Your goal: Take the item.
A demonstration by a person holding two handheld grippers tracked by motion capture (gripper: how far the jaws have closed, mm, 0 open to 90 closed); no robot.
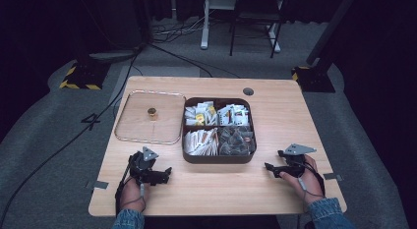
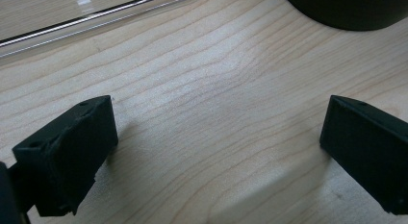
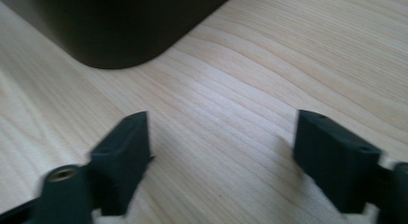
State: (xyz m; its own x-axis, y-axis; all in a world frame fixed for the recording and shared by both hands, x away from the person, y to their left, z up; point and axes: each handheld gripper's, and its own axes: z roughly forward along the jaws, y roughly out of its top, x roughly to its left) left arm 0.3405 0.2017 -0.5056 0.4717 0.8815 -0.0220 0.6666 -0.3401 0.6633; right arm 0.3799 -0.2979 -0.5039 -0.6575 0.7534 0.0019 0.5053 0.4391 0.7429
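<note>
Currently I am holding the left gripper point(image 1: 166, 175) low over the bare wooden table point(image 1: 221, 185), its jaws spread wide with nothing between them; in the left gripper view the grain runs clear across the gap. I am holding the right gripper point(image 1: 270, 167) the same way, jaws parted and empty, aimed at the near right corner of the dark compartment box point(image 1: 216, 158). That box is sitting at the table's centre, between the two grippers, with four compartments filled with paper sachets point(image 1: 200, 140) and darker pyramid-shaped bags point(image 1: 236, 139). Its clear lid point(image 1: 133, 133), with a small brass knob point(image 1: 152, 111), is lying flat on the table just left of the box, so the box is already open. I am judging this as the approach step, before any pick or any refitting of the lid. The next move is calling for one gripper to travel forward, either over a compartment or to the knob, and close squarely. No printing on the sachets is legible at this range.
</note>
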